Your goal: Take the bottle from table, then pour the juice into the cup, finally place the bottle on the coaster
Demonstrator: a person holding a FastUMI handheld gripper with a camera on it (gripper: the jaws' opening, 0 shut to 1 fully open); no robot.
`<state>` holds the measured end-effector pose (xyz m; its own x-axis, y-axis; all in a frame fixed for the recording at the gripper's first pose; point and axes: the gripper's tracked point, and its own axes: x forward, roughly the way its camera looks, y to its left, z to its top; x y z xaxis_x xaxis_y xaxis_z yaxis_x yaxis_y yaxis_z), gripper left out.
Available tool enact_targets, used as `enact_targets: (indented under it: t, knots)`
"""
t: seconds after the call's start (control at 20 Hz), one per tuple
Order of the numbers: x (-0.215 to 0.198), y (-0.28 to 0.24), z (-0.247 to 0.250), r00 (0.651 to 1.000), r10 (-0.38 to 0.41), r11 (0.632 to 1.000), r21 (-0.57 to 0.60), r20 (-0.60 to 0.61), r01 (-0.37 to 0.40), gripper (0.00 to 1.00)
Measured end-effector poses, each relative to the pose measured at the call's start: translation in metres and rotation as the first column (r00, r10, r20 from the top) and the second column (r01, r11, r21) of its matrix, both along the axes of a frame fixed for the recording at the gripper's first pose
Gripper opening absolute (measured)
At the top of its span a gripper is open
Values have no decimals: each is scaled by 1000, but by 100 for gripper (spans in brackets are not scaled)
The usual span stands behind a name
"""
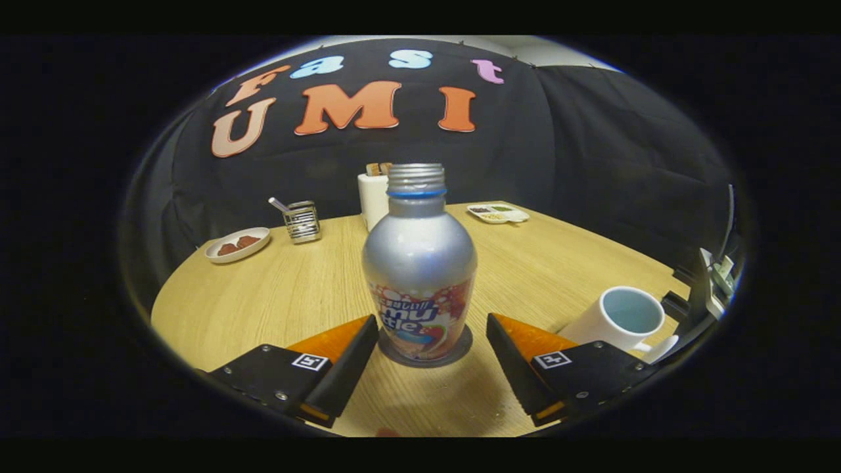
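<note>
A silver bottle (419,263) with a printed label and an uncapped threaded neck stands upright on a dark round coaster (460,351) on the wooden table (263,295). My gripper (432,328) is open, its two fingers flanking the bottle's base with a gap on each side, touching nothing. A white cup (621,318) with a pale blue inside stands to the right, just beyond the right finger.
At the table's far side are a white plate (236,245) with brown pieces, a metal rack (302,221) with a utensil, a white holder (372,197) behind the bottle and a small divided dish (497,213). Some equipment (709,282) stands beyond the cup.
</note>
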<state>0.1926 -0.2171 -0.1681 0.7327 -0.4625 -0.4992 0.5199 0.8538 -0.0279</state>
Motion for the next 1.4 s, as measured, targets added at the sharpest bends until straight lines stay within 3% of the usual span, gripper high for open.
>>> enact_targets:
  t: [0.35,0.75,1.1,1.4]
  knots:
    - [-33,61,79,982,96,995,-19,162,-94,97]
    - [-75,162,138,910,299,954,-115,287,-277,97]
    - [-86,203,146,888,356,934,-139,291,-329,97]
    - [-87,206,147,890,350,937,-129,292,-326,97]
